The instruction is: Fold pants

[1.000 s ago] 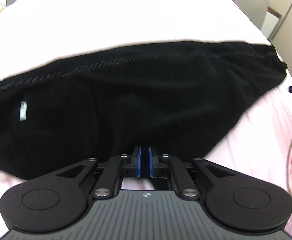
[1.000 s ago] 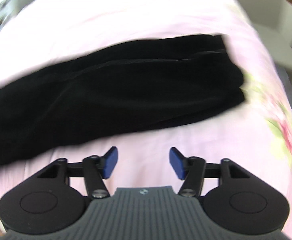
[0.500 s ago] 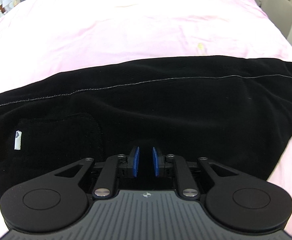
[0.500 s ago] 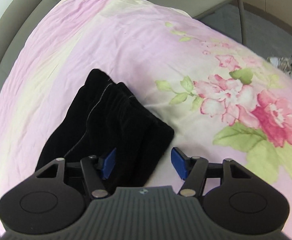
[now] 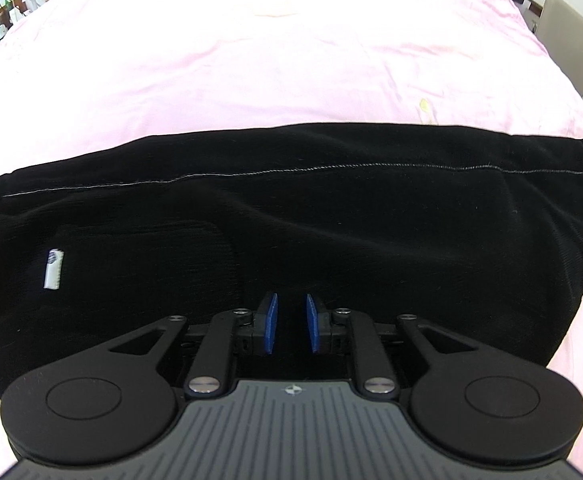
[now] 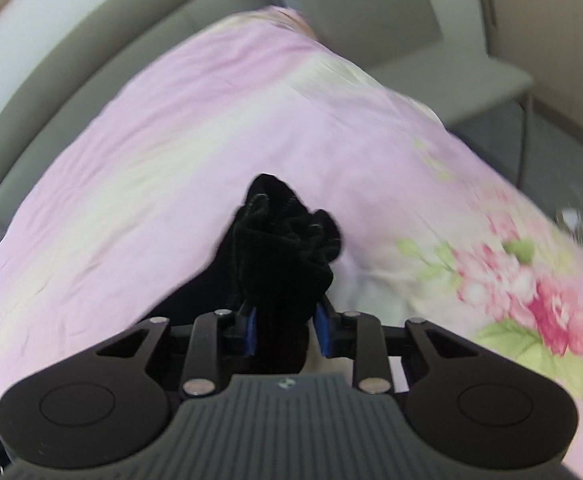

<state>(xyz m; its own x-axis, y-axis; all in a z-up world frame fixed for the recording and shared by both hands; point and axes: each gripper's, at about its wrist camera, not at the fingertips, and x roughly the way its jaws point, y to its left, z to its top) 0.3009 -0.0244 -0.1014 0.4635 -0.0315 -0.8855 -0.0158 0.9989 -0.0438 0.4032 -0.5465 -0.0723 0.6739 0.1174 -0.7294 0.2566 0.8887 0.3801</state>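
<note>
My right hand-held gripper (image 6: 284, 330): jaws closing, blue pads either side of a bunched end of the black soft-knit pants (image 6: 279, 248). Cloth fills the gap and looks pinched; I read this as a grip on the leg ends, hems crumpled just past the fingertips.

My left hand-held gripper (image 5: 290, 324): jaws opening, pads a little apart, nothing visibly clamped between them. It hovers low over the near edge of the pants (image 5: 291, 220), close to the cloth. Whether the tips touch it I cannot tell.

Pants lie flat on the pink bedspread (image 5: 291, 60), long axis running side to side across the left view. A pale stitched seam runs along that axis; a small white label (image 5: 53, 269) sits toward the left end, on what looks like a pocket patch.

Judgement: the coming move turns on that axis. The right hand has the leg end, so it would carry that end along the length toward the end with the label. Left is nearer the middle.

No containers in view. Grey chair (image 6: 431, 40) beyond the bed.
</note>
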